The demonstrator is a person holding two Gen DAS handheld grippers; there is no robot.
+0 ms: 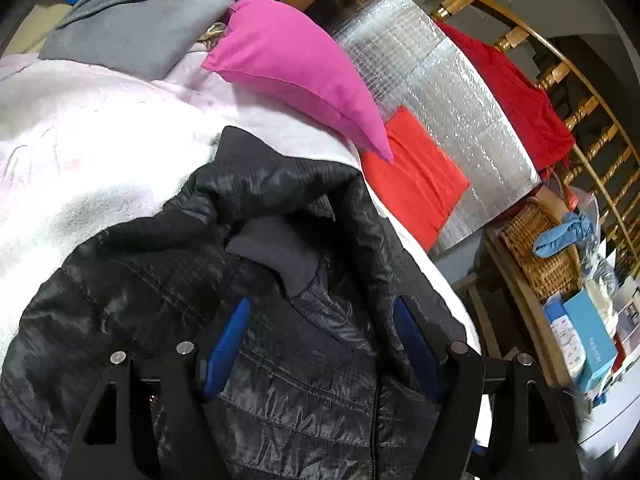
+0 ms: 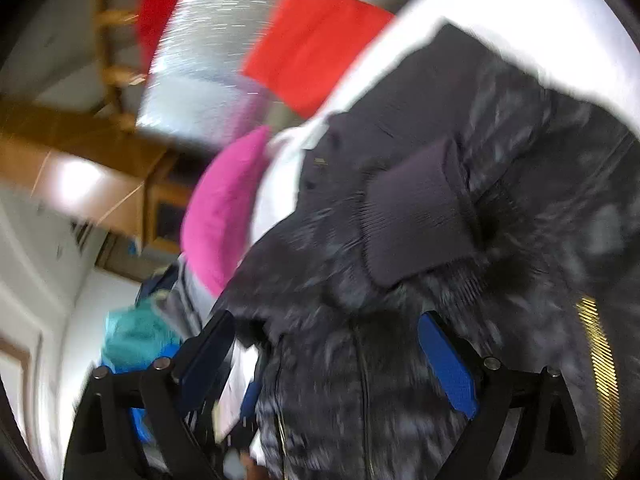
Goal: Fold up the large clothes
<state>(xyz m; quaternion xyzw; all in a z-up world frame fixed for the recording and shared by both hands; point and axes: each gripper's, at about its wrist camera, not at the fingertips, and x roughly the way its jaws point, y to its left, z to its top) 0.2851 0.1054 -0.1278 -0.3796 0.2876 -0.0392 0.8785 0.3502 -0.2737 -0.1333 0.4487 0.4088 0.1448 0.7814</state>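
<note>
Jacket (image 1: 248, 320) lies rumpled on white blanket (image 1: 100, 128), near pink pillow (image 1: 296, 68). Left gripper (image 1: 320, 344) and right gripper (image 2: 328, 352) both gape, holding nothing. Mid-fold prob.; next needs a fresh grab on the jacket w/ both.

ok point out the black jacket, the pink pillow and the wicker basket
black jacket (image 1: 168, 292), left wrist view, quilted body panel
pink pillow (image 1: 288, 68), left wrist view, middle of its face
wicker basket (image 1: 532, 240), left wrist view, woven side wall

Left claw (image 1: 320, 344) tilts downward, blue pads (image 1: 226, 348) spread wide, nothing pinched. Right claw (image 2: 332, 360) likewise spread wide, view blurred.
</note>
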